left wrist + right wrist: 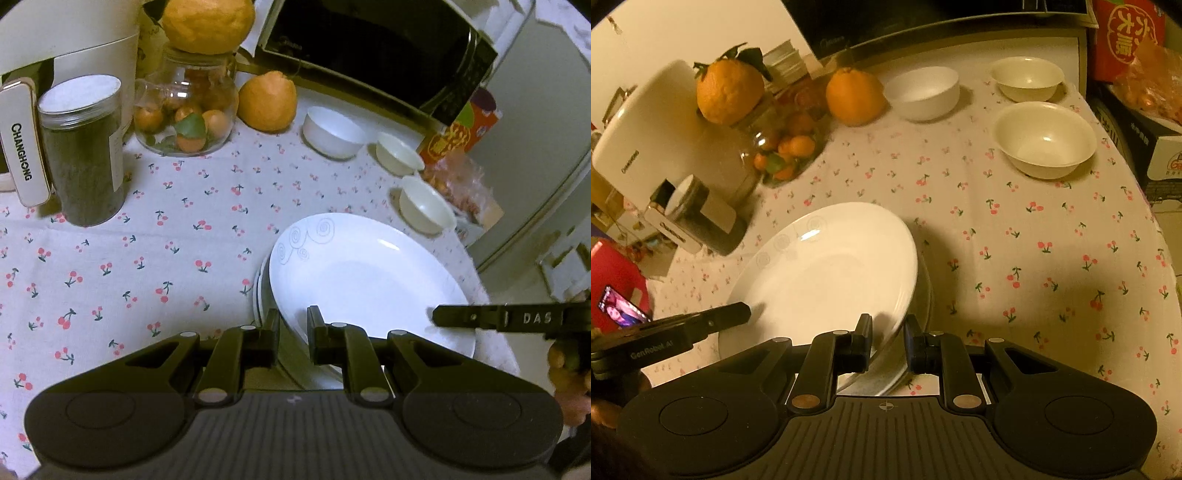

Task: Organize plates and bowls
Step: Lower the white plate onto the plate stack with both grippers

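A white plate [369, 280] with grey swirls is held by both grippers, tilted over a stack of plates [258, 291] on the cherry-print cloth. My left gripper [293, 318] is shut on its near rim. My right gripper [888, 326] is shut on the opposite rim of the plate [827, 273]. Each gripper also shows from the side in the other view: the right gripper [443, 316] and the left gripper [740, 313]. A lower plate [925, 295] peeks out beneath. A white bowl [332, 131] and two cream bowls [399, 153] [424, 205] stand apart at the back.
Behind the plates stand a dark-filled jar [83, 151], a glass jar of small oranges [184, 114], a large orange [267, 101], a white appliance [66, 33] and a microwave [373, 48]. A red box [461, 129] and snack bag sit by the table's right edge [1160, 236].
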{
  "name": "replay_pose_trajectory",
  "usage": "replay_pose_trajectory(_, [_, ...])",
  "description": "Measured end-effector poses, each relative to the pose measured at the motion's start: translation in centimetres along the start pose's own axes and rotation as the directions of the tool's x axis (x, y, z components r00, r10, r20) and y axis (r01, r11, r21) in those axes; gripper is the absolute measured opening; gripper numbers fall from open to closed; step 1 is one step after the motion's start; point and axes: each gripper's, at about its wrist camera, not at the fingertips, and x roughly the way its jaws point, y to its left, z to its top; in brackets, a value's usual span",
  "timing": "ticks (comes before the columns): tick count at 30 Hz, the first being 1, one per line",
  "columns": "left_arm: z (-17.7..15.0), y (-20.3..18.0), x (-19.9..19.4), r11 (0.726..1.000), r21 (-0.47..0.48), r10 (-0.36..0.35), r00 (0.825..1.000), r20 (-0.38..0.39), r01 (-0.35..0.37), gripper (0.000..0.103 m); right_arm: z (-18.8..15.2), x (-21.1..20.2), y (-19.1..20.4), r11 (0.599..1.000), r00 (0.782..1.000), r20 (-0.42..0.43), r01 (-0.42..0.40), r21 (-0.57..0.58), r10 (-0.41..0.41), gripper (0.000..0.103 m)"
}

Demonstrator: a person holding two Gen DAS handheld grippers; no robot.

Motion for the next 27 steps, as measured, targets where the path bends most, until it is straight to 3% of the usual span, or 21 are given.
replay_pose_trajectory(13, [-0.6,-0.9,0.5,0.992,0.090,0.086,0.996,-0.030,-0.083,0.013,-0.3,0.8,0.7,0.999,0.999,-0.026,0.031,-0.043,-0.032,0.018])
replay_pose_trajectory(27, [-0.5,-1.4,0.7,0.987,0.128,0.108,0.993,-0.052,-0.101,0.013,-0.6,0.7,2.1,0.981,0.994,-0.025,0.105,-0.165,-0.110,0.019])
